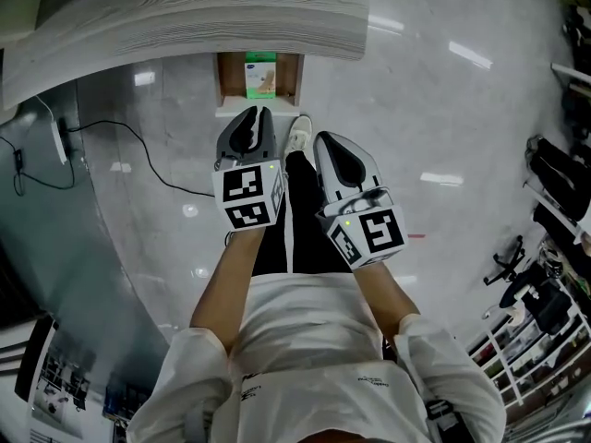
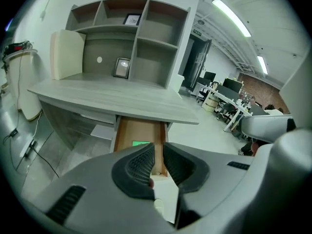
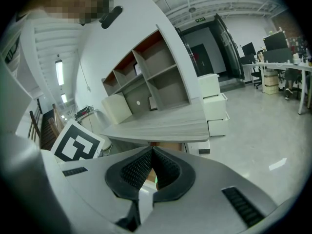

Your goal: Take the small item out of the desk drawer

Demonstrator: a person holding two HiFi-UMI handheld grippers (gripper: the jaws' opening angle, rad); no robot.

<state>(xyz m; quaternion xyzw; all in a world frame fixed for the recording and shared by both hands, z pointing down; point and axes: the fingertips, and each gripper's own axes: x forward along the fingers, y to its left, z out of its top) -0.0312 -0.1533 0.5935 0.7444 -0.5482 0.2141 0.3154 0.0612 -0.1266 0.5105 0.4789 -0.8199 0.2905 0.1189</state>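
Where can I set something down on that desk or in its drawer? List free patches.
Free: the desk top, ahead of the cream box and picture frame. Crowded: the open drawer, its green box leaving narrow wood alongside.

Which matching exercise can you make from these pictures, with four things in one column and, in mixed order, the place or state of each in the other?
Column A
1. drawer
2. green item
3. left gripper
4. right gripper

Column B
a. jaw tips together
b. lies inside the drawer
c. pulled open under the desk top
d. jaws slightly apart, nothing between them

Pairs: 1-c, 2-b, 3-d, 4-a
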